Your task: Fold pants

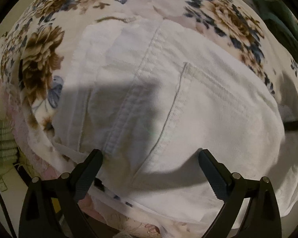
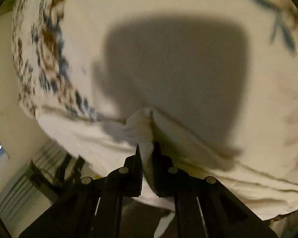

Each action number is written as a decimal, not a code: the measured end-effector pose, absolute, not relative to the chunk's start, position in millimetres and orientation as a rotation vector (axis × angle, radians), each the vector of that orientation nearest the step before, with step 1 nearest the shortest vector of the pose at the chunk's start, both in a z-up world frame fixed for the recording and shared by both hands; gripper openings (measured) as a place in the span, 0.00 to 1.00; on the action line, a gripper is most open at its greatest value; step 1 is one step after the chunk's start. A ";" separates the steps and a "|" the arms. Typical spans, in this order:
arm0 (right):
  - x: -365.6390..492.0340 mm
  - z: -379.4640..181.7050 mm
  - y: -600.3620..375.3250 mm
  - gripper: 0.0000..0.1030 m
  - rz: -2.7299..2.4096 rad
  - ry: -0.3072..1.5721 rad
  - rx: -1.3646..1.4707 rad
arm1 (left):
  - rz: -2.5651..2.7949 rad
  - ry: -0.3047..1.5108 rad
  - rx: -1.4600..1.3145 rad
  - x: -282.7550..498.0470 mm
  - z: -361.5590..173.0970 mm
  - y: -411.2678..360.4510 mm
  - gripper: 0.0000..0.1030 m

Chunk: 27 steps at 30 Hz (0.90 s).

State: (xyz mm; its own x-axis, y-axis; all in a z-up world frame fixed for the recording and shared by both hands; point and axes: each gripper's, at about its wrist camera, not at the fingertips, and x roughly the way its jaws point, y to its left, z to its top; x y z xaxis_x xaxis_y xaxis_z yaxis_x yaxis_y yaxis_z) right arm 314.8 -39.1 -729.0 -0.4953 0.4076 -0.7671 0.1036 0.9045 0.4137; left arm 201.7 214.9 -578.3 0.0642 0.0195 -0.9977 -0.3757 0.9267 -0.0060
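Floral blanket (image 1: pixel 224 17), covering the bed: white pants (image 1: pixel 188 99) spread on it. My left hand-held gripper (image 1: pixel 150 155) hovers spread wide above them; my right hand-held gripper (image 2: pixel 147 148) pinches their bunched edge.

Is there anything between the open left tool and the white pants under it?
Nothing visible. The left tool is open right over the white pants, which lie bare on the floral blanket. The right tool already pinches a fold of them.
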 end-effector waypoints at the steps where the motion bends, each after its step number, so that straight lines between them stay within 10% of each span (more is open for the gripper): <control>1: 320.6 -724.7 -47.8 0.08 0.362 2.039 0.380 | 0.295 1.481 -0.304 200.9 -578.9 216.0 0.96; 5: 314.3 -711.5 -65.0 0.09 0.442 1.995 0.408 | 0.291 1.464 -0.315 191.0 -571.9 215.7 0.96; 9: 290.0 -655.1 -106.1 0.66 0.386 1.796 0.411 | 0.308 1.444 -0.334 168.5 -555.7 207.5 0.96; 18: 116.4 -701.3 -117.8 0.66 0.311 1.908 0.874 | 0.313 1.488 -0.352 129.7 -583.6 173.3 0.96; 27: 48.4 -734.7 -102.2 0.53 0.243 2.085 0.727 | 0.316 1.593 -0.257 83.2 -600.4 186.9 0.98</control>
